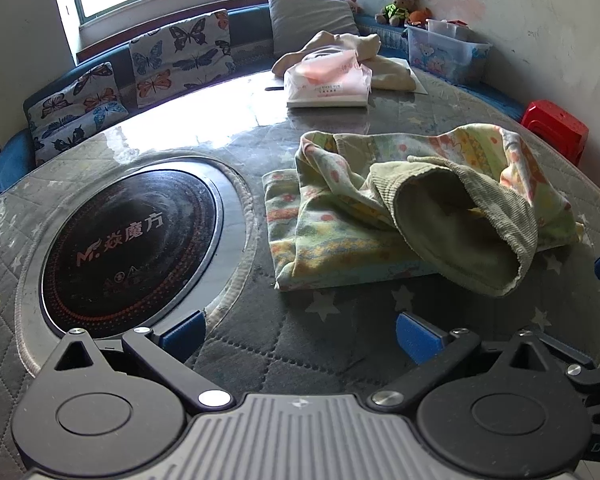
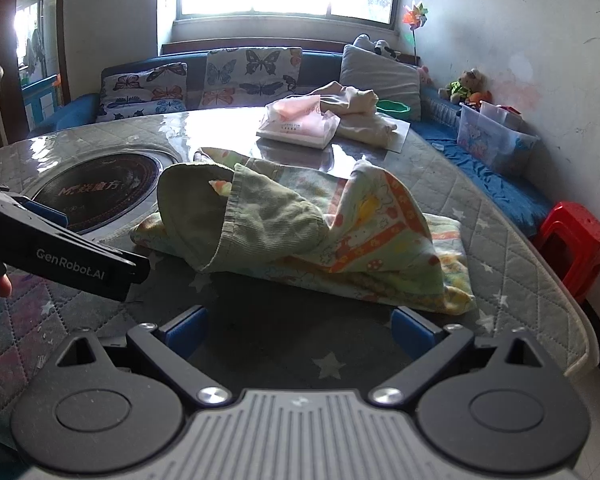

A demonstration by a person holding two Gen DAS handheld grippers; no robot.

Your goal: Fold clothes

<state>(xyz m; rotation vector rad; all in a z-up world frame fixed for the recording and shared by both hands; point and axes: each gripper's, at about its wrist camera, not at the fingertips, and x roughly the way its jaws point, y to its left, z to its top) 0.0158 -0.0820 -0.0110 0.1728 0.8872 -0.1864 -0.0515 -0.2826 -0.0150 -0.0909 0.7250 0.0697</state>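
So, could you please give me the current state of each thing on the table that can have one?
Left gripper: jaws open, holding nothing.
Right gripper: jaws open, holding nothing.
Patterned garment: partly folded, green cuff flopped open on top.
Cream garment: crumpled, unfolded.
Tissue pack: lying flat.

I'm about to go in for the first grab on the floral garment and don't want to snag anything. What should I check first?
1. Left gripper open and holding nothing: ok.
2. Right gripper open and holding nothing: ok.
3. Pastel floral cotton garment lying flat for a fold: not ok, it is rumpled, with the ribbed olive-green opening flopped over on top.
4. Bare quilted grey tabletop between both grippers and the garment: ok.
5. Black round induction hob apart from the garment: ok, a gap shows in the left wrist view.
6. Pink tissue pack apart from the garment: ok.
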